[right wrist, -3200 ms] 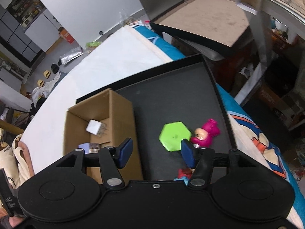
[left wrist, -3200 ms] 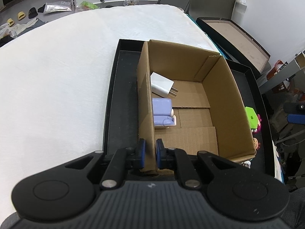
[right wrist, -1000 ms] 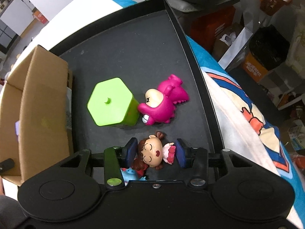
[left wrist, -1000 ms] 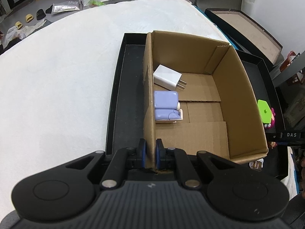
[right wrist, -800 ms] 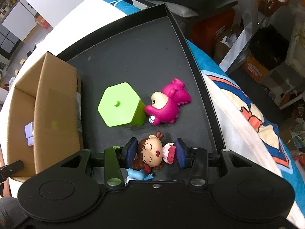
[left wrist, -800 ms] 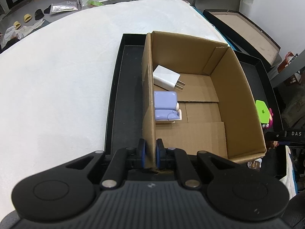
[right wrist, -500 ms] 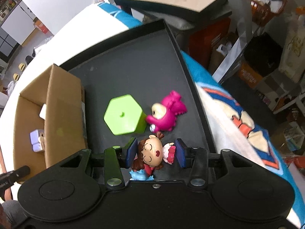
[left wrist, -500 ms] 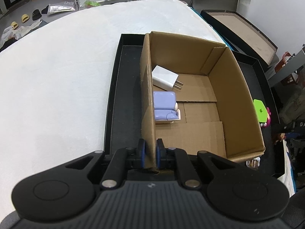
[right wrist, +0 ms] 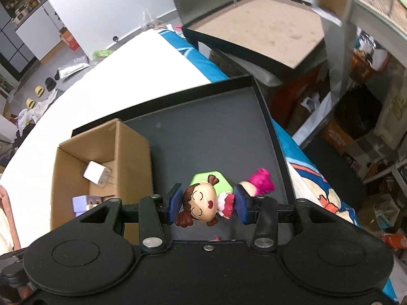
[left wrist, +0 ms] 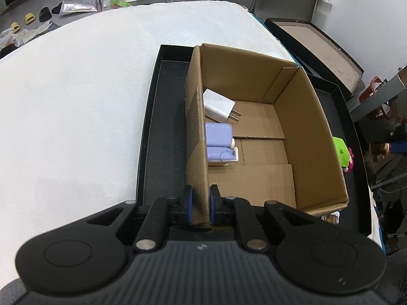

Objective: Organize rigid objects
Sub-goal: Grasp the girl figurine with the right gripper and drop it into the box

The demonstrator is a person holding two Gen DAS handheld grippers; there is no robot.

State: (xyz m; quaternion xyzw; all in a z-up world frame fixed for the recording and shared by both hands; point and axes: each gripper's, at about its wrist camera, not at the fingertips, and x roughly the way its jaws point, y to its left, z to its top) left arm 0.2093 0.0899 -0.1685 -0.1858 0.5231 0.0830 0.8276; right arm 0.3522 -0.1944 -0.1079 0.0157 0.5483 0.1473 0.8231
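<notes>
My left gripper is shut on the near left wall of an open cardboard box that stands in a black tray. In the box lie a white charger and a lilac toy sofa. My right gripper is shut on a girl figurine with brown pigtails, held above the tray. Under it sit a green hexagonal block and a magenta dinosaur toy. The box shows at the left of the right wrist view.
The tray lies on a white bed cover. A second black tray lid stands beyond the bed's right edge. Shelves and clutter fill the floor to the right. The green block stands just outside the box's right wall.
My right gripper closed on the girl figurine and lifted it off the tray, well above the green block. My left gripper kept its hold on the box wall.
</notes>
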